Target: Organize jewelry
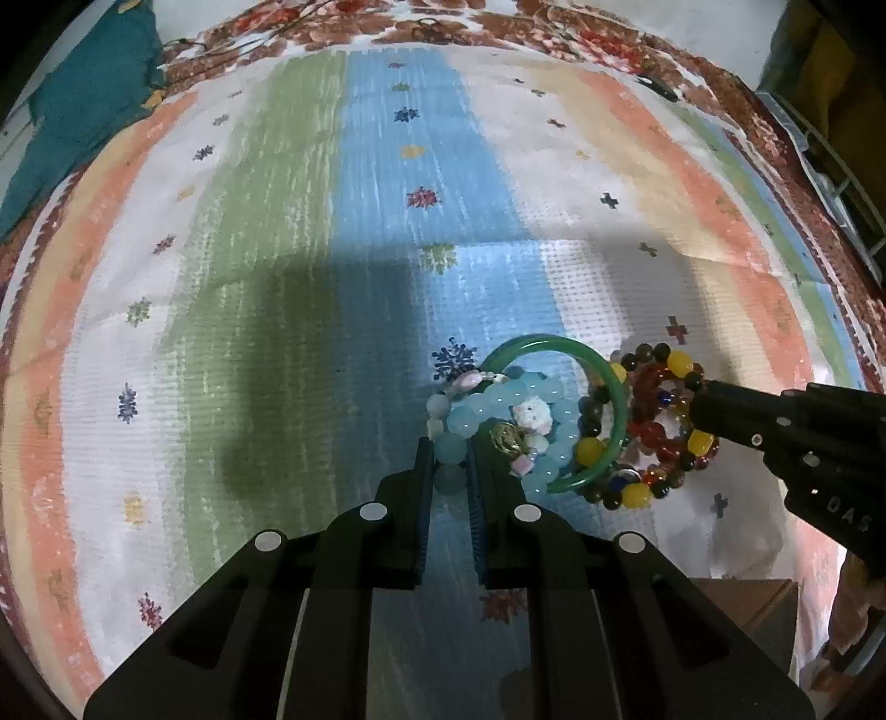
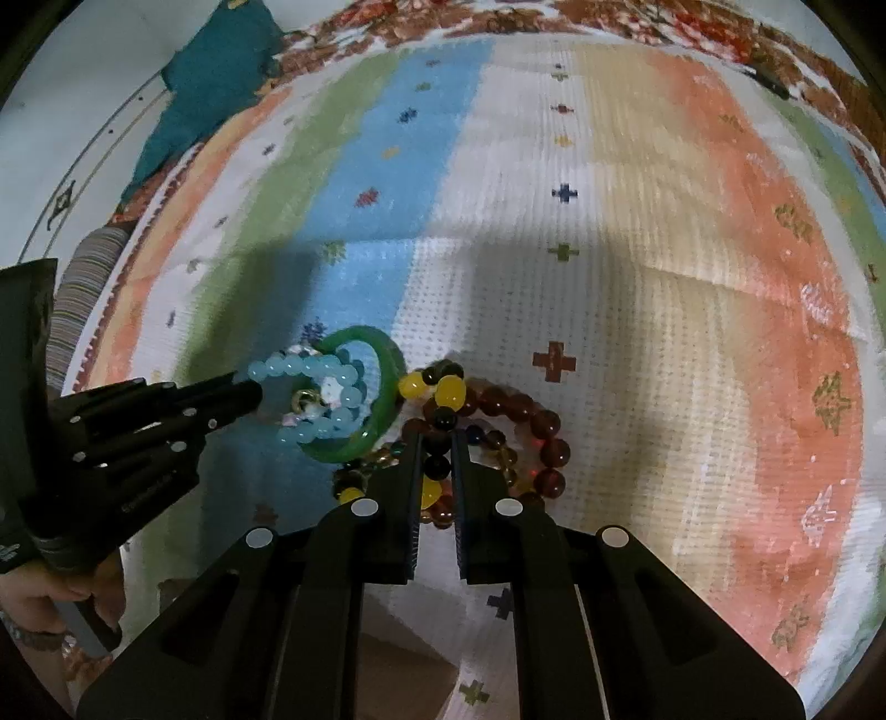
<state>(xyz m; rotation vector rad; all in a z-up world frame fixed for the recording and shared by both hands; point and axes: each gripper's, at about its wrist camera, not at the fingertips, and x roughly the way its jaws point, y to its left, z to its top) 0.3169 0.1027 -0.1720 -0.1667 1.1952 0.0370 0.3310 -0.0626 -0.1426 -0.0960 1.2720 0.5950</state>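
A heap of bracelets lies on a striped cloth (image 1: 387,194). My left gripper (image 1: 451,446) is shut on a bead of the light blue bead bracelet (image 1: 498,396), which lies partly inside a green bangle (image 1: 554,346). The right wrist view has my right gripper (image 2: 437,440) shut on the dark and yellow bead bracelet (image 2: 443,399), beside a red bead bracelet (image 2: 548,426). There the left gripper (image 2: 252,387) comes in from the left onto the light blue bead bracelet (image 2: 302,365), and the green bangle (image 2: 387,360) leans over it. In the left wrist view the right gripper (image 1: 699,404) reaches in from the right.
A teal cloth (image 1: 83,111) lies at the far left corner. A floral bedspread (image 1: 554,27) borders the striped cloth. A brown box (image 1: 747,603) sits near the front edge. A hand (image 2: 33,598) holds the left gripper's handle.
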